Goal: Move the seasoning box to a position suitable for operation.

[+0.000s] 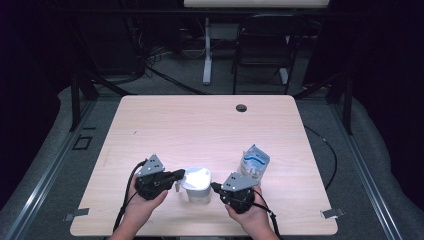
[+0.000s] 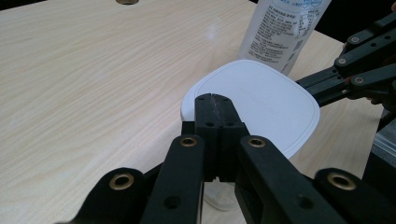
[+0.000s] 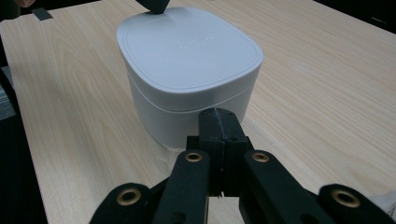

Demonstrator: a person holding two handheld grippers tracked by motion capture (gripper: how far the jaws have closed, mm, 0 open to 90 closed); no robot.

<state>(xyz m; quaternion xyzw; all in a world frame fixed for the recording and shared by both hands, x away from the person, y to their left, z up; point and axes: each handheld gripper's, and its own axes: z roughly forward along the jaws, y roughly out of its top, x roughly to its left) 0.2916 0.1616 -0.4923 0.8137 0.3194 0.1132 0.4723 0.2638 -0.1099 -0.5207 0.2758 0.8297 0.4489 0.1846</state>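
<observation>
A white lidded container with rounded corners stands near the table's front edge, its lid on. My left gripper is shut, its tip at the container's left top edge, over the lid's rim. My right gripper is shut too, its tip close to the container's right wall. Neither holds anything. A white and blue pouch stands just behind the right gripper; its printed back rises beyond the lid.
The light wood table has a round cable hole at the back. A black chair and another table's leg stand beyond it. Dark floor and metal rails flank both sides.
</observation>
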